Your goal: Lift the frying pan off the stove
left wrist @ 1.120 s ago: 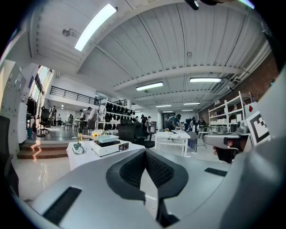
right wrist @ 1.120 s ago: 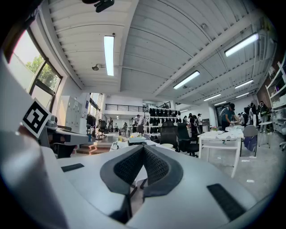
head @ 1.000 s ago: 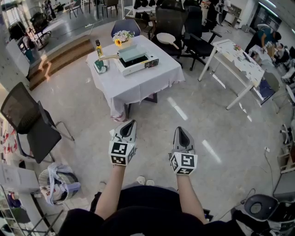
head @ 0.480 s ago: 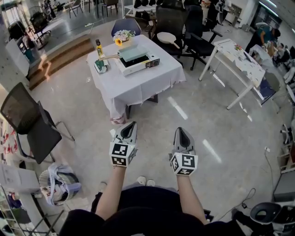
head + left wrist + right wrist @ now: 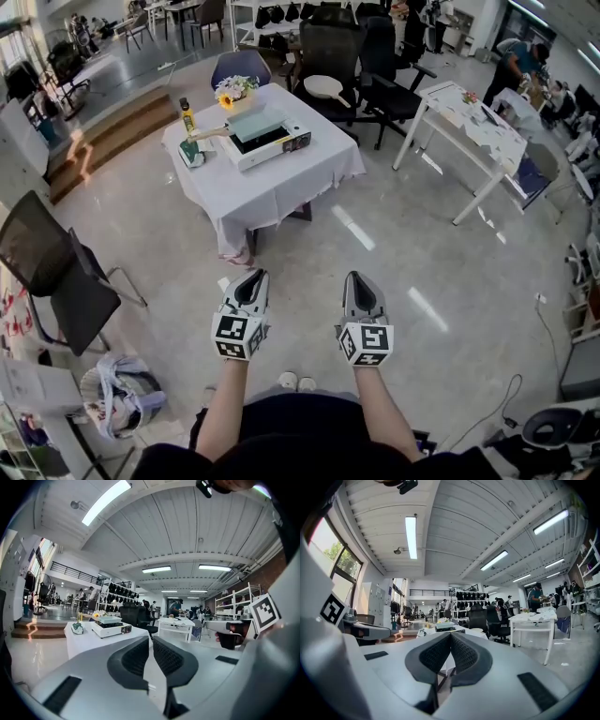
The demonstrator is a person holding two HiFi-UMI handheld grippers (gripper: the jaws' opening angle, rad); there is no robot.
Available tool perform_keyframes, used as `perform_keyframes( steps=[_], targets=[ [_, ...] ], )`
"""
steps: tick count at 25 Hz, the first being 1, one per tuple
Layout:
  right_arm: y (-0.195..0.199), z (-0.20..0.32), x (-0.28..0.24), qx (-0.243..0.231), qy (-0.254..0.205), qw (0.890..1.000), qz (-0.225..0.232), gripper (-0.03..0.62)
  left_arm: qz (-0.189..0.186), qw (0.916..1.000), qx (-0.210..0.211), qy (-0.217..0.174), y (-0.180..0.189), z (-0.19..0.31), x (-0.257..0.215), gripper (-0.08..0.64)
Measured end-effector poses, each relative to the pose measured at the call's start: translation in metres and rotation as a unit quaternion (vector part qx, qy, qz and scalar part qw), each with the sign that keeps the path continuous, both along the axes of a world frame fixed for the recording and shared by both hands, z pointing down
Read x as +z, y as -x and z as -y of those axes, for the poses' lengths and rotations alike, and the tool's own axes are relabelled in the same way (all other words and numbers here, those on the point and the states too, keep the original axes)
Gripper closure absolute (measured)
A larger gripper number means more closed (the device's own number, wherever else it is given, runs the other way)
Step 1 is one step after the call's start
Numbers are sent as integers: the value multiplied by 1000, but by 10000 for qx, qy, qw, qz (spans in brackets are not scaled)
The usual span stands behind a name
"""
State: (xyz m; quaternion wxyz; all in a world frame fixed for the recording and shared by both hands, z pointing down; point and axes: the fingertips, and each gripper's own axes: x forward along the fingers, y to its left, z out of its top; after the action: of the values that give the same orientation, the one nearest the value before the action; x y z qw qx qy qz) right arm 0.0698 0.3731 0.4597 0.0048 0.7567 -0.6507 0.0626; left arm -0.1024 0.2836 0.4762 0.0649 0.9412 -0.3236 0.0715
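Observation:
A pale green frying pan (image 5: pixel 251 122) sits on a white portable stove (image 5: pixel 272 142) on a table with a white cloth (image 5: pixel 281 183), its handle pointing left. Both grippers are held out over the floor, well short of the table. My left gripper (image 5: pixel 255 277) is shut with nothing between its jaws, and my right gripper (image 5: pixel 357 279) is also shut and empty. In the left gripper view, the left gripper (image 5: pixel 151 641) points at the distant stove (image 5: pixel 111 628) and pan (image 5: pixel 108 619). In the right gripper view, the right gripper (image 5: pixel 450 635) partly hides the table (image 5: pixel 461 630).
On the table stand a bottle (image 5: pixel 186 114), a flower bunch (image 5: pixel 234 88) and a small green object (image 5: pixel 192 155). A black office chair (image 5: pixel 56 272) is at the left, a white desk (image 5: pixel 469 131) at the right, more chairs (image 5: pixel 333 52) behind the table. A bag (image 5: pixel 122 389) lies on the floor.
The table and stove have shifted slightly left and lower in the head view as the person nears them. Both grippers sit a little lower in the frame, still shut.

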Motion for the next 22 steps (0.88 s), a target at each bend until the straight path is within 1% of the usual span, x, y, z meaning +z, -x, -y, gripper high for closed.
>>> perform_keyframes(
  steps=[1, 2, 3, 10, 16, 22],
  targets=[
    [1, 1, 1, -8, 8, 10000, 4, 591, -17, 10000, 22, 9, 0, 0, 0, 526],
    [1, 2, 1, -15, 17, 10000, 6, 591, -23, 10000, 38, 20, 0, 0, 1, 500],
    [2, 3, 2, -20, 26, 10000, 9, 591, -29, 10000, 49, 30, 0, 1, 1, 455],
    [3, 16, 6, -29, 57, 9999, 95, 591, -178, 9997, 27, 158, 11, 10, 5, 291],
    [9, 42, 5, -84, 66, 9999, 107, 591, -147, 9996, -154, 199, 30, 30, 8, 267],
    [24, 64, 3, -92, -13, 9999, 75, 591, -260, 9995, -136, 139, 44, 46, 4, 265]
  ],
)
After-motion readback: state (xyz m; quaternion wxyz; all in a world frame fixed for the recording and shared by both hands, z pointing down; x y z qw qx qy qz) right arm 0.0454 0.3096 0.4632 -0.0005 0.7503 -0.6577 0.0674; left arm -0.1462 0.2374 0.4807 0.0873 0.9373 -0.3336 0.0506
